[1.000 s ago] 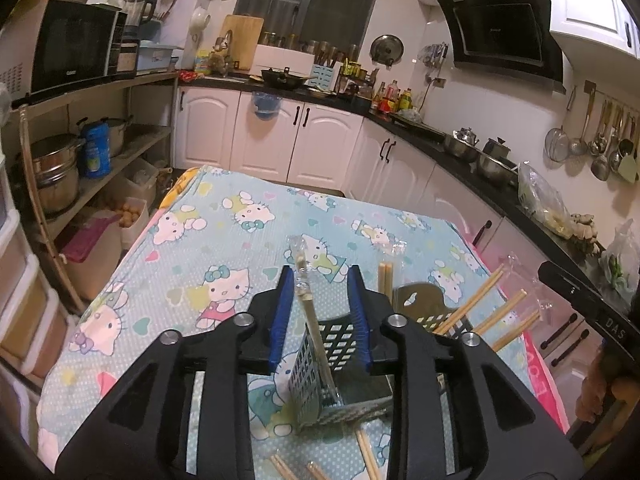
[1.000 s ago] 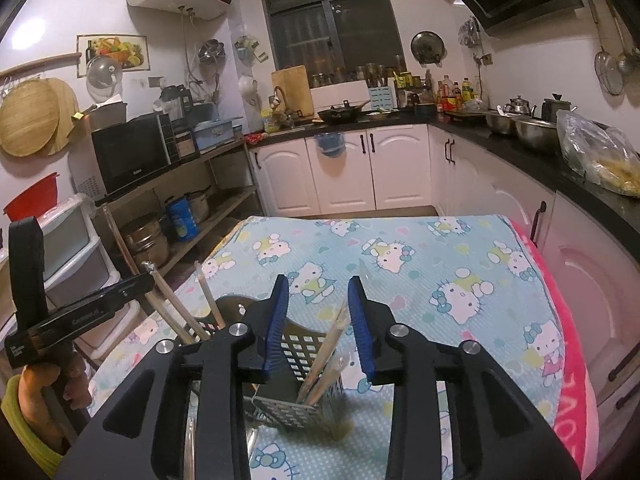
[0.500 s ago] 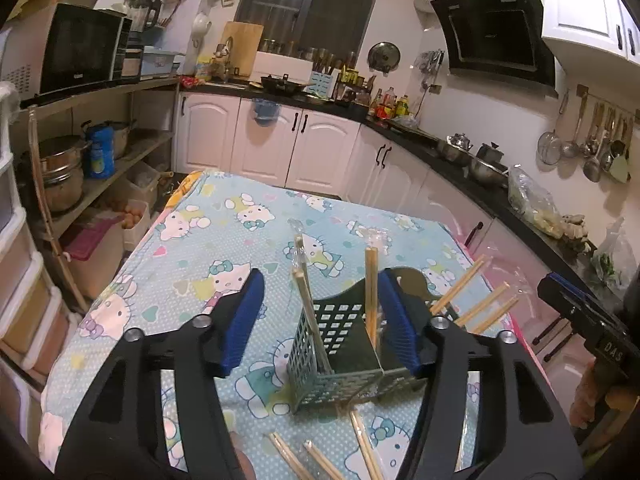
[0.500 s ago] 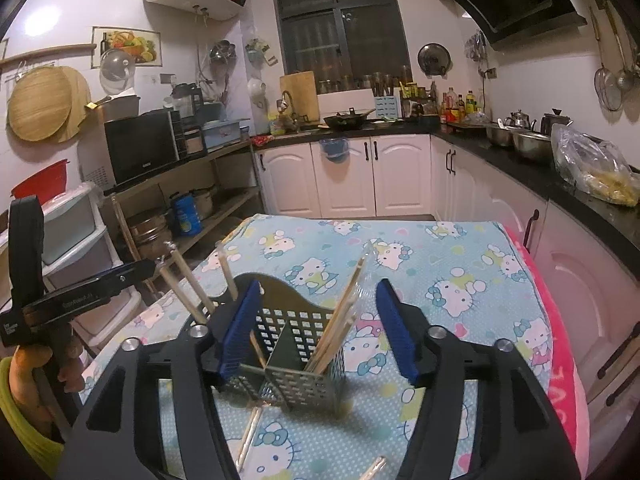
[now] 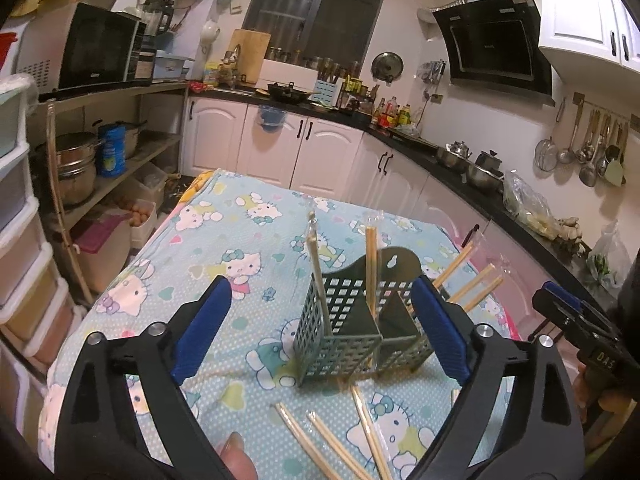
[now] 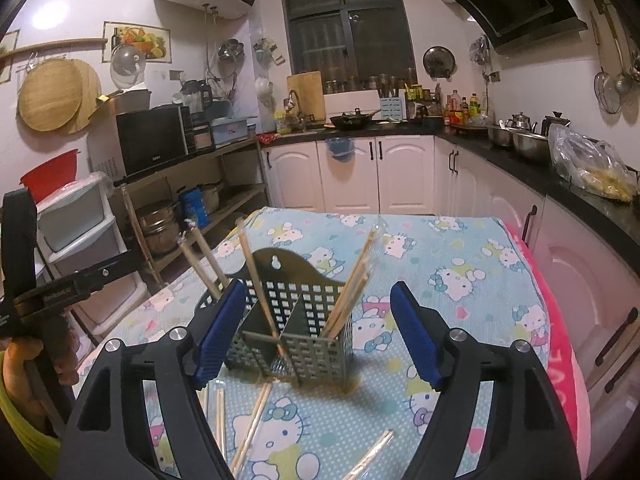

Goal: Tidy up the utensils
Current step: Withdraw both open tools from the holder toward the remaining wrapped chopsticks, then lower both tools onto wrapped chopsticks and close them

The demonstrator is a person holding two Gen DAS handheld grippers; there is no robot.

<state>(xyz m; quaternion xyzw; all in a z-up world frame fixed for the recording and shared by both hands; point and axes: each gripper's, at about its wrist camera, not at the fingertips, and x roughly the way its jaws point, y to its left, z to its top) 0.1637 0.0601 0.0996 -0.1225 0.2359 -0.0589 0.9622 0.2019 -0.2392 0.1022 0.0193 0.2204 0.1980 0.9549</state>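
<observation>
A grey perforated utensil holder (image 5: 352,328) stands on the Hello Kitty tablecloth (image 5: 224,248); it also shows in the right wrist view (image 6: 296,332). Several wrapped chopstick pairs (image 5: 370,264) stand in its compartments (image 6: 352,284). More chopstick pairs (image 5: 320,436) lie loose on the cloth in front of it (image 6: 248,428). My left gripper (image 5: 320,332) is open and empty, just short of the holder. My right gripper (image 6: 316,332) is open and empty, also just short of the holder. Each gripper shows at the edge of the other's view.
White drawers (image 6: 80,232) and a shelf with pots (image 5: 80,160) stand left of the table. Kitchen counters and white cabinets (image 5: 400,176) run along the back and right. A pink cloth edge (image 6: 560,360) marks the table's right side.
Both grippers have opened wide, let go of the chopsticks they held in the holder, and pulled back and up from it. The chopsticks now stand in the holder.
</observation>
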